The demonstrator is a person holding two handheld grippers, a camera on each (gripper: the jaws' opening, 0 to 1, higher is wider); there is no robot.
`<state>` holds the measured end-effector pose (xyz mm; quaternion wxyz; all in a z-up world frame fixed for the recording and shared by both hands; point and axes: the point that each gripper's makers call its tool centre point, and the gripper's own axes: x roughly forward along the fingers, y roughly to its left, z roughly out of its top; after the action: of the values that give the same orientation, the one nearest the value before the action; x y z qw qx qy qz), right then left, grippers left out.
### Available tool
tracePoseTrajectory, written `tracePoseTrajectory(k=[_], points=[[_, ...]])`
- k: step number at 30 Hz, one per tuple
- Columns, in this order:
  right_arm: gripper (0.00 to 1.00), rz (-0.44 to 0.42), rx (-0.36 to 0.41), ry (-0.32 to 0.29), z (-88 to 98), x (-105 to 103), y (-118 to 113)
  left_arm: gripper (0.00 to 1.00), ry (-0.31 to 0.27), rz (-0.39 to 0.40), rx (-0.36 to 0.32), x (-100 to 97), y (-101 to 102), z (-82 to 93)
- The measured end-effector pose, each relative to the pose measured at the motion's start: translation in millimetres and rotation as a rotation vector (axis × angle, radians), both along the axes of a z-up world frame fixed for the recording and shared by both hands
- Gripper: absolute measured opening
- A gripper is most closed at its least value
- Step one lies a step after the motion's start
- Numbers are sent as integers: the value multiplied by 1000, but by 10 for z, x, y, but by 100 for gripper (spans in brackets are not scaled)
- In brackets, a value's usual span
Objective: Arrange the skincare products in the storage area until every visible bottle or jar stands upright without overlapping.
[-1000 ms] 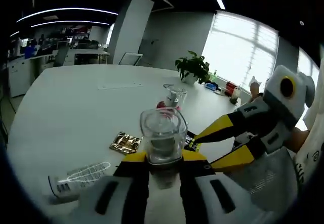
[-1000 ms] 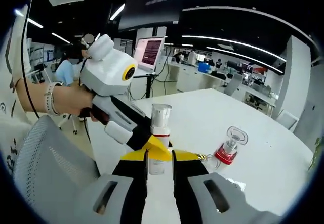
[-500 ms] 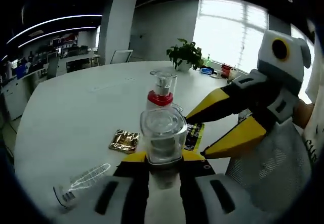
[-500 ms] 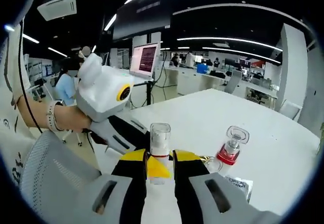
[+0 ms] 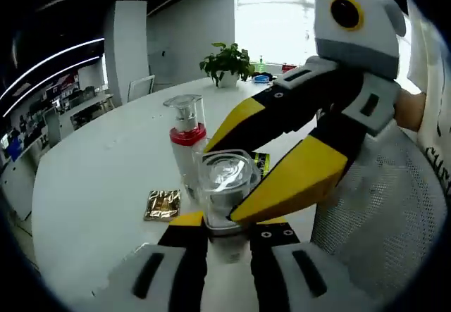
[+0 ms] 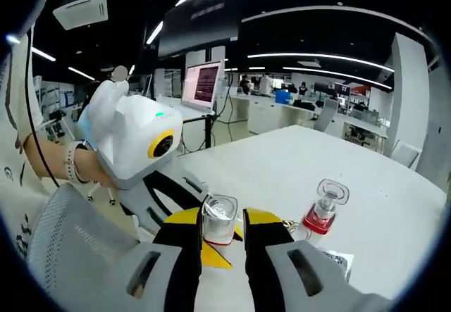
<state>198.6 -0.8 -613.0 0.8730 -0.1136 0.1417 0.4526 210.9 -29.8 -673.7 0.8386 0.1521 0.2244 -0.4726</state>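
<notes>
A small bottle with a clear cap (image 5: 225, 185) stands upright between my left gripper's (image 5: 227, 229) jaws, which are shut on its lower part. My right gripper (image 5: 282, 150) reaches in from the right of the left gripper view, its yellow fingers (image 5: 296, 178) flanking the cap. In the right gripper view the same cap (image 6: 219, 218) sits between my right gripper's (image 6: 222, 236) jaws, with a thin gap on one side. The left gripper (image 6: 141, 150) comes in from the left there. A red-collared pump bottle (image 5: 184, 143) (image 6: 323, 210) stands upright on the white table just beyond.
On the white table (image 5: 91, 178) lie a gold sachet (image 5: 162, 204) and a green-yellow sachet (image 5: 261, 163). A white labelled box (image 6: 335, 261) lies near the pump bottle. A potted plant (image 5: 227, 62) stands at the far edge. A mesh chair back (image 5: 380, 220) is close on the right.
My right gripper has closed in on the held bottle, so its jaws now straddle the cap. The bottle has stayed fixed in my left gripper. Both views have shifted with the hands.
</notes>
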Motion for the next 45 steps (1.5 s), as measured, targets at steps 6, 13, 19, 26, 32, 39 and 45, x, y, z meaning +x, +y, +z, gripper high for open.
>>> tracePoseTrajectory(k=[6, 13, 19, 26, 32, 39, 45], points=[[21, 21, 0, -3, -31, -20, 32, 16, -3, -72, 6, -76, -61, -13], [22, 71, -6, -16, -78, -32, 17, 16, 40, -174, -38, -178, -121, -56], [23, 138, 44, -7, -110, -75, 24, 16, 49, -280, -75, -277, -160, -55], [23, 166, 49, 21, -195, -83, 28, 17, 51, -365, -35, -348, -184, -142], [23, 151, 44, 43, -242, -61, 10, 17, 42, -362, -45, -318, -211, -174], [22, 119, 61, 72, -289, 10, -1, 19, 25, -328, -51, -241, -206, -219], [22, 80, 41, 70, -316, 111, -19, 26, 32, -247, -68, -117, -153, -284]])
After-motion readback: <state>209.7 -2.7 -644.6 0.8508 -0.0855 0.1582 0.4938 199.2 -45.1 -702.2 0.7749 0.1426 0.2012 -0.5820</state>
